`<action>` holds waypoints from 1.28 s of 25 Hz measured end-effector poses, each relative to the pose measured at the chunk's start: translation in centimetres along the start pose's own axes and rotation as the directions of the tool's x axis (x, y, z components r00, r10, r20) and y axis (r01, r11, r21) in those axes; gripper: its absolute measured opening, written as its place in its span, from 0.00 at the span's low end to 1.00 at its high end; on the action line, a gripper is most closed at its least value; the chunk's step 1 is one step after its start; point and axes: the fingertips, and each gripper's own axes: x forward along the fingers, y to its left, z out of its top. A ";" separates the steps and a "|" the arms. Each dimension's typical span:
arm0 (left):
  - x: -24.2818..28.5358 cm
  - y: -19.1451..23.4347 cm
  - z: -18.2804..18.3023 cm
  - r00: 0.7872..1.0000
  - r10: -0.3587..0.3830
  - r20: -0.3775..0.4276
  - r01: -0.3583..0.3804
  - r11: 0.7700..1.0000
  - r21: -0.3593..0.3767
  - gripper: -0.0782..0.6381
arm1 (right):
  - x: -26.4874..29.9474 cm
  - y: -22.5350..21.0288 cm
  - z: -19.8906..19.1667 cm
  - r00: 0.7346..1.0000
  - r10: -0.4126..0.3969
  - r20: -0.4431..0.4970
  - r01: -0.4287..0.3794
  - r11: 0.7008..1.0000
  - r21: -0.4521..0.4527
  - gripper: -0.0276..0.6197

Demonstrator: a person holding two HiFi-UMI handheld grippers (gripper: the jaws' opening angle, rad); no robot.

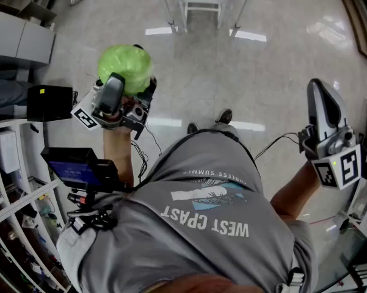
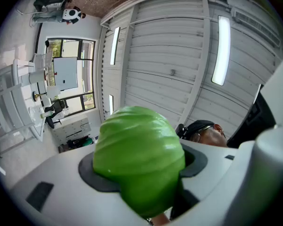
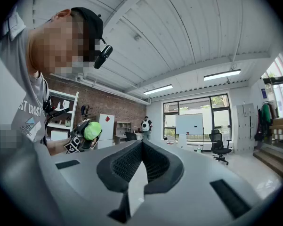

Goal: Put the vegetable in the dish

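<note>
**Left claw** [image 2: 143, 173]: jaws set wide, dark pads pinching the vegetable [image 2: 136, 147] on both flanks. You carry it tilted upward, out at your front left.

**Vegetable:** a round green head with no long axis to speak of. Its narrower end sits down toward the claw's throat. It is held in the air, over bare floor [image 1: 189, 72] and not over a worktop.

**Right claw** [image 3: 141, 149]: jaws pressed together, nothing between them. It is held level, well apart at your right.

**Dish:** in none of the views, so I cannot tell which way it lies from either claw.

**Judgement:** the left claw has the load, so the carry falls to your left hand. Find the dish before lowering.
</note>
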 end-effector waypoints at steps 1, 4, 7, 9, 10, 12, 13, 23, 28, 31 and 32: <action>0.1 0.0 -0.1 1.000 0.001 -0.002 -0.001 1.000 -0.002 0.55 | -0.2 0.1 0.0 1.000 -0.001 0.004 0.001 1.000 0.001 0.05; 0.1 0.0 -0.2 1.000 0.004 -0.003 -0.004 1.000 -0.008 0.55 | -0.5 0.2 0.1 1.000 0.000 0.011 0.000 1.000 0.008 0.05; -0.1 -0.2 -0.2 1.000 0.010 -0.006 -0.010 1.000 -0.002 0.55 | -0.3 0.6 0.1 1.000 0.012 0.017 -0.012 1.000 0.023 0.05; 0.0 -0.2 -0.2 1.000 0.015 -0.007 -0.015 1.000 0.002 0.55 | -0.2 0.5 0.0 1.000 0.017 0.010 -0.017 1.000 0.017 0.05; 0.0 -0.2 -0.3 1.000 0.014 -0.005 -0.014 1.000 0.001 0.55 | -0.1 0.6 0.0 1.000 0.024 0.009 -0.024 1.000 0.018 0.05; 0.2 -0.3 -0.3 1.000 0.008 -0.006 -0.008 1.000 0.000 0.55 | 0.4 1.3 0.4 0.998 0.052 0.023 -0.053 0.998 0.043 0.05; 0.2 -0.3 -0.3 1.000 0.007 -0.010 -0.007 1.000 0.001 0.55 | 0.5 1.8 0.4 0.997 0.068 0.035 -0.070 0.996 0.056 0.05; 7.3 -0.2 -4.4 0.998 0.054 0.014 -0.054 0.998 0.012 0.55 | -3.1 -3.7 2.2 0.986 0.163 0.028 -0.165 0.982 0.088 0.05; 12.0 -0.9 -4.4 0.997 0.066 0.042 -0.067 0.998 0.022 0.55 | -3.5 -7.7 5.7 0.984 0.179 0.011 -0.180 0.981 0.068 0.05; 10.8 -0.9 -5.3 0.996 0.082 0.047 -0.083 0.996 0.032 0.55 | -3.8 -6.9 4.5 0.977 0.211 0.009 -0.211 0.975 0.069 0.05; 10.4 -0.8 -5.9 0.995 0.083 0.050 -0.084 0.996 0.036 0.55 | -4.1 -6.9 3.9 0.976 0.216 0.011 -0.216 0.974 0.065 0.05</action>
